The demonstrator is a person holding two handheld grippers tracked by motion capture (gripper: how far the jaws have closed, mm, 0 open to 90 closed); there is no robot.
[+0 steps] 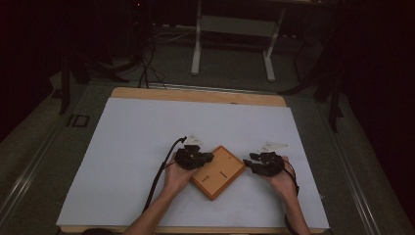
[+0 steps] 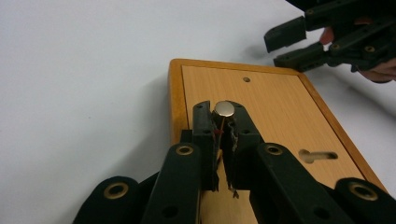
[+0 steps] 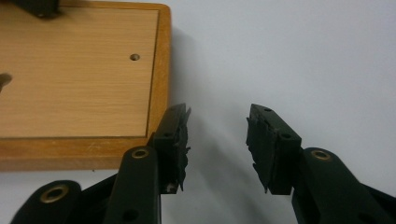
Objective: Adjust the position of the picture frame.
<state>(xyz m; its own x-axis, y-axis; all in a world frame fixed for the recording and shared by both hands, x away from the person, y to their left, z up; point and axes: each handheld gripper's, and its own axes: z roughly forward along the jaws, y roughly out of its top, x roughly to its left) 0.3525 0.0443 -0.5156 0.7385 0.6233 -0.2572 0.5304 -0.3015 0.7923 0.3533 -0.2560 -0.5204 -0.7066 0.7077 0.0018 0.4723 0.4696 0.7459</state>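
Note:
A flat wooden board (image 1: 220, 174) lies turned diamond-wise on the white table sheet (image 1: 147, 142). In the left gripper view the board (image 2: 280, 107) has a small round hole (image 2: 246, 79) and a keyhole slot (image 2: 317, 155). My left gripper (image 2: 223, 114) hangs over the board's left part, shut on a small silver round-topped pin (image 2: 224, 108) held upright between its tips. From above, the left gripper (image 1: 203, 157) is at the board's upper left edge. My right gripper (image 3: 217, 135) stands open over bare sheet just off the board's edge (image 3: 79, 79), with nothing between its jaws.
The wooden table edge (image 1: 195, 95) runs along the far side of the sheet. Beyond it stand a white frame (image 1: 235, 29) and dark cables (image 1: 147, 68) on the floor. A black cable (image 1: 159, 176) trails from the left gripper toward the near edge.

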